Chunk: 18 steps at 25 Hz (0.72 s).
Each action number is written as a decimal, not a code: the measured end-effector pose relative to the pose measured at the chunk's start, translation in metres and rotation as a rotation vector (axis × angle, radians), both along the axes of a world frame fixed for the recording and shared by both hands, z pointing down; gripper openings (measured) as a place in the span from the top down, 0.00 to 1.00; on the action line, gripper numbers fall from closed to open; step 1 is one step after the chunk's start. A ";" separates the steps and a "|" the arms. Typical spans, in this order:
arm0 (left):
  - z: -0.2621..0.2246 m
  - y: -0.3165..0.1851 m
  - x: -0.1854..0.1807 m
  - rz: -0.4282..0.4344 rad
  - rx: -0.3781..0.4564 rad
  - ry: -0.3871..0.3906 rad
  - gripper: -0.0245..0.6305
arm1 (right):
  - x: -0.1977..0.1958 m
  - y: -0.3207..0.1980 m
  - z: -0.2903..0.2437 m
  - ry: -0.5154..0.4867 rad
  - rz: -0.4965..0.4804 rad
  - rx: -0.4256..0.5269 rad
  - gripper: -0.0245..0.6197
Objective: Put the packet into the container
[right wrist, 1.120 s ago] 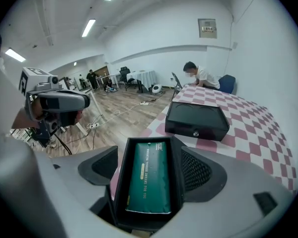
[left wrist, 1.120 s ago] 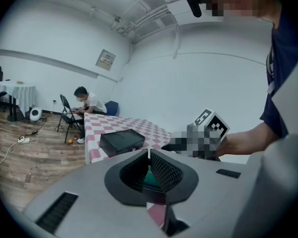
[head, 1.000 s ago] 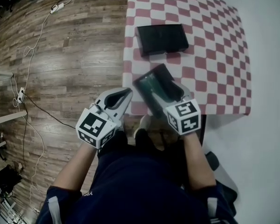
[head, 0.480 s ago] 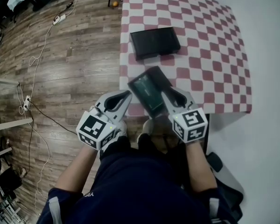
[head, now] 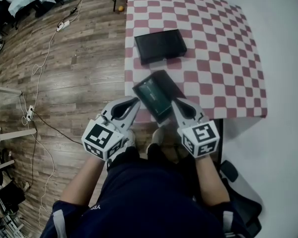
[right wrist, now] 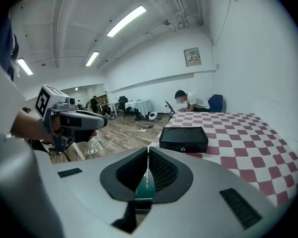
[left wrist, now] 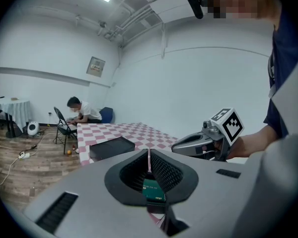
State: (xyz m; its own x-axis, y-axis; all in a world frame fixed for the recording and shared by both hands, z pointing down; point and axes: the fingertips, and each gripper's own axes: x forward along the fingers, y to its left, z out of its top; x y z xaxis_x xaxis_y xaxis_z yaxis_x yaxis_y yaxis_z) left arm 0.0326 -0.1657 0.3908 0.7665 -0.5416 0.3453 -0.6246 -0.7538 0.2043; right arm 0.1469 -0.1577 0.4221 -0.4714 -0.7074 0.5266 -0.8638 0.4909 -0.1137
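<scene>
While the left gripper (head: 133, 103) hangs closed and empty off the tabletop's (head: 223, 58) near-left corner, the right gripper (head: 175, 104) is closing its jaws thin on the green packet (head: 153, 94) at that near edge. Its long axis points away from the jaws toward the black container (head: 160, 45), just beyond along the left edge. A second ago those jaws stood wide.

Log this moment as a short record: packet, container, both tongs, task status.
packet: dark green, at the near edge of the checkered table
container: black box, farther along the table, apart from the packet
right tongs: closing onto the packet's near end, pads pressing it
left tongs: shut, empty, beside the packet
status: packet gripped, not yet in the container
</scene>
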 end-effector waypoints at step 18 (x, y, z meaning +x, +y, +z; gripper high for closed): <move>-0.009 0.012 0.003 -0.023 0.013 0.007 0.91 | -0.002 0.014 -0.007 -0.002 -0.030 0.012 0.94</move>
State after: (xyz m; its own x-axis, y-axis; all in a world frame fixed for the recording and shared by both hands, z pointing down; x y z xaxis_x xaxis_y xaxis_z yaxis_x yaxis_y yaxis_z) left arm 0.0354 -0.1540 0.3814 0.7561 -0.5637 0.3326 -0.6405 -0.7418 0.1988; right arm 0.1453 -0.1435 0.4154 -0.4935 -0.6993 0.5171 -0.8484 0.5181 -0.1089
